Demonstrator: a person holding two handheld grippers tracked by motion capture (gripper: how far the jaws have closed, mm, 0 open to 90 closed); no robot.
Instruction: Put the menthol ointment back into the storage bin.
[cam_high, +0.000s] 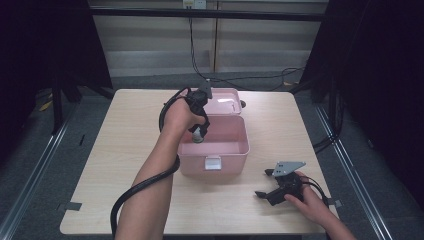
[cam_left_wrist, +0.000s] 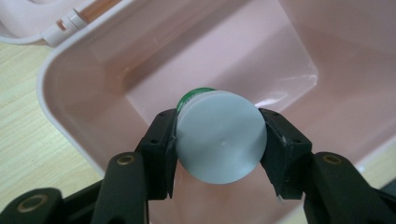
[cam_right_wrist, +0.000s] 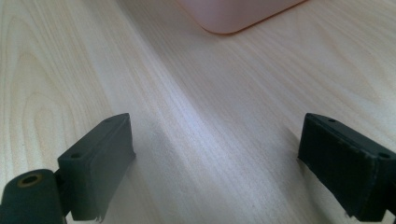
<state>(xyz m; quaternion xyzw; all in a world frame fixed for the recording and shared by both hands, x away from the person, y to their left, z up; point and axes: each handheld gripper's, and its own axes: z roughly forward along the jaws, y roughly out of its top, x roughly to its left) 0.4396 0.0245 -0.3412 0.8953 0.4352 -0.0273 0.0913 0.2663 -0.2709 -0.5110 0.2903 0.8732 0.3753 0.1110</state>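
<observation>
A small container (cam_left_wrist: 219, 144) with a round white end and a green band is clamped between my left gripper's (cam_left_wrist: 219, 120) black pads. It hangs just inside the open pink box (cam_left_wrist: 70, 88), above its bare floor. In the high view the left gripper (cam_high: 199, 131) points down over the box's (cam_high: 244, 136) left side, with the container (cam_high: 198, 135) at its tip. My right gripper (cam_high: 263, 183) rests low over the table at the front right, jaws wide apart. In the right gripper view the gripper (cam_right_wrist: 217, 140) has only bare wood between its pads.
The box's lid (cam_high: 226, 99) lies folded back behind it, and a white latch (cam_high: 212, 162) sits on its front wall. A corner of the box (cam_right_wrist: 233, 14) lies ahead of the right gripper. The light wooden table (cam_high: 125, 130) has dark floor and rails around it.
</observation>
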